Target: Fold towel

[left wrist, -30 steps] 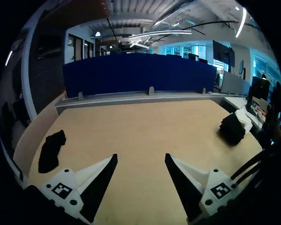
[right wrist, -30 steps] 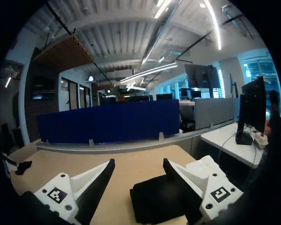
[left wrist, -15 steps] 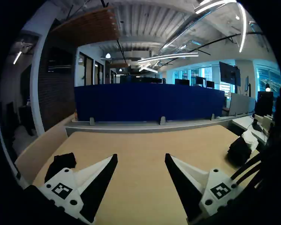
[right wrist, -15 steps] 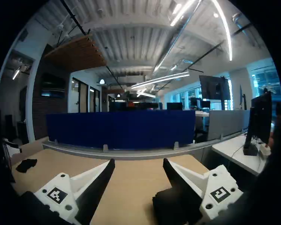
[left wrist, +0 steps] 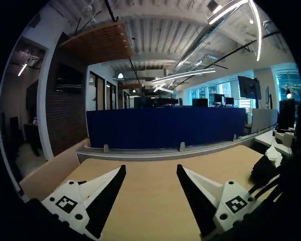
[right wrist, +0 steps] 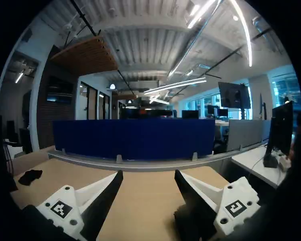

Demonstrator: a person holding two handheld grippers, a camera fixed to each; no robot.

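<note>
My left gripper (left wrist: 150, 166) hangs open over the light wooden table (left wrist: 150, 193), with nothing between its fingers. A folded black towel pile (left wrist: 264, 168) lies at the table's right edge, beyond the right finger. My right gripper (right wrist: 147, 172) is open too and holds nothing. In the right gripper view, part of the dark folded pile (right wrist: 186, 219) shows low down, partly hidden behind the right finger. A small crumpled black cloth (right wrist: 31, 176) lies far off at the table's left side.
A blue divider panel (left wrist: 166, 126) runs along the far edge of the table. A white object (left wrist: 274, 154) rests by the folded pile. A white desk (right wrist: 255, 162) with a monitor (right wrist: 281, 130) stands to the right.
Both views have tilted upward, so the table sits lower in each. The crumpled cloth has dropped out of the left gripper view. The folded pile has slid down behind the right gripper's finger.
</note>
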